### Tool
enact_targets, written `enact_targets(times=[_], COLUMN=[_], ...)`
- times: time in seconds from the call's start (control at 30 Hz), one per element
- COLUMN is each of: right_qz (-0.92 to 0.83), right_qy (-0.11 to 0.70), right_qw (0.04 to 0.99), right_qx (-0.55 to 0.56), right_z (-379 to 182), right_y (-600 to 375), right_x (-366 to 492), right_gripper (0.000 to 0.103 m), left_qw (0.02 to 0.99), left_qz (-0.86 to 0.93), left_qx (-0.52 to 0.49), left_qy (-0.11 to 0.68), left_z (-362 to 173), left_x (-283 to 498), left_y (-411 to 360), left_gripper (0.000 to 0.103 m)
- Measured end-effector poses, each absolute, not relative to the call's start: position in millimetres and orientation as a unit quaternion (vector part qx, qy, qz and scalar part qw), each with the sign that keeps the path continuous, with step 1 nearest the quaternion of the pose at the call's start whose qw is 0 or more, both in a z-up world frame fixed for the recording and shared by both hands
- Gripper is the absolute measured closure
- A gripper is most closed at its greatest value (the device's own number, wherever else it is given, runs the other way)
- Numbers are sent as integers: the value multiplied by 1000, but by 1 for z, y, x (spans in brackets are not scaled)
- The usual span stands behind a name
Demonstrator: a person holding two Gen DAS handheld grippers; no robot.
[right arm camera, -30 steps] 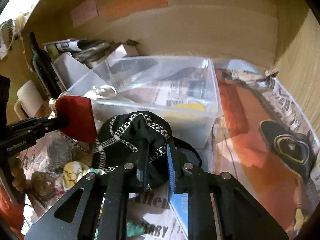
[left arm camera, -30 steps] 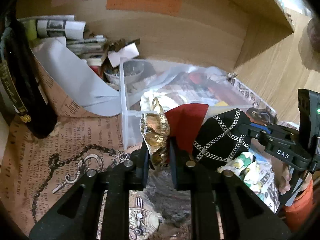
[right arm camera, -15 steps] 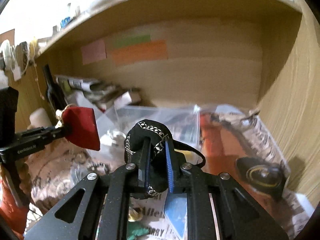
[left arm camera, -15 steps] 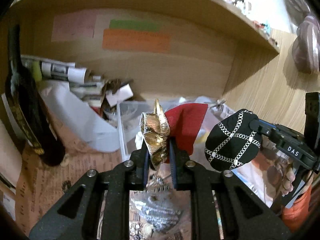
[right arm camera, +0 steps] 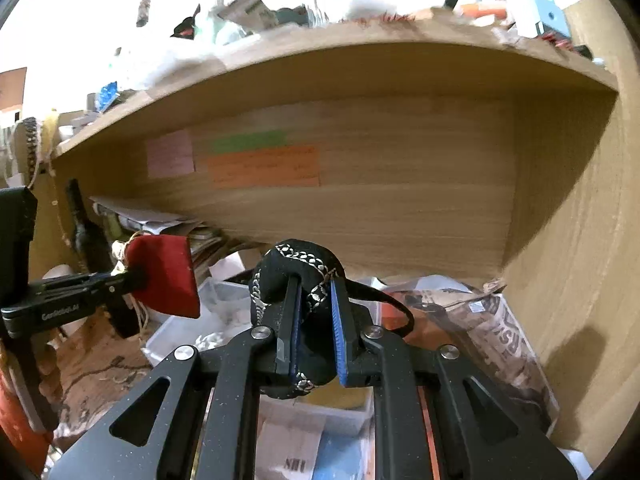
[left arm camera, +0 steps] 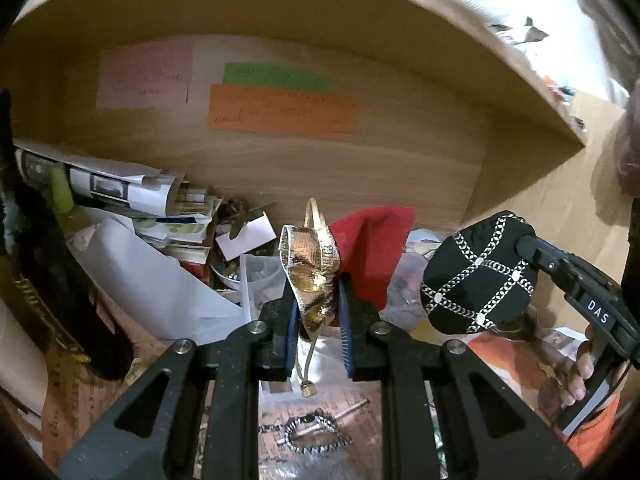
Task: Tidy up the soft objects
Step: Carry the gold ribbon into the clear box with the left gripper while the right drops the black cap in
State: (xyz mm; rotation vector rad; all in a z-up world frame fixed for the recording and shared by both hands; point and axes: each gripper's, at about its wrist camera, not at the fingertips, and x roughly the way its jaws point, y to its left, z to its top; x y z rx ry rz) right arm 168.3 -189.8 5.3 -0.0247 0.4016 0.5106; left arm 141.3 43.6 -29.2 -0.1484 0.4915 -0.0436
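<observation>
Left gripper (left arm camera: 318, 312) clamps a red-and-gold drawstring pouch (left arm camera: 316, 276); right gripper (right arm camera: 314, 320) clamps a black chain-patterned pouch (right arm camera: 298, 280), both held aloft above the clear plastic bin (right arm camera: 224, 320).

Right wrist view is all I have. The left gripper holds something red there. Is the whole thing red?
Observer: No. In the left wrist view, the left gripper pinches a gold fabric top; the body of the red pouch stands behind it.
Operator: Does anything hang from it?
Observer: Yes. A gold cord with a bead at its end hangs below the fingers.
</observation>
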Motion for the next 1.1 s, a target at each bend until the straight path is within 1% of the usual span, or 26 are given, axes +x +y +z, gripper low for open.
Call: enact_targets(times=[0.17,0.4,0.7,0.9,0.93,0.97,1.0,1.03,1.07,1.1], right_qz=[249,269,265,236,231,227,223,219,215,212], right_qy=[219,273,326,346,348,351,354,359,363,367], right_qw=[943,923,906,904,904,903,902,901,900,898], right_qx=[-18,-6,-55,-88,-93,-100,-106,-110,-114,-117], right_z=[-8,-32,-66,-78,-79,-81,-84,-86,-88,-91], right_y=[-176,-161,-129,-123,-121,-120,-118,-117,-116,-115], right_x=[189,220,239,249,251,252,253,255,256,257], right_gripper=[91,91,91,90,90,88,87,87,85,82], left_qw=[961,947,928,926,926,926,925,924,925,925], left_qz=[-10,-1,-1,-2,-2,0,2,3,4,2], left_qx=[-70,-70,-77,-70,-69,-65,-62,-60,-56,-54], left_qy=[266,312,364,371,372,372,374,377,376,375], left_z=[-42,-69,-99,-103,-104,-104,-104,-104,-104,-104], left_x=[164,195,223,227,228,228,230,230,229,228], left_y=[43,45,47,44,44,43,41,40,38,37], left_gripper=[85,85,85,85,84,81,76,74,68,64])
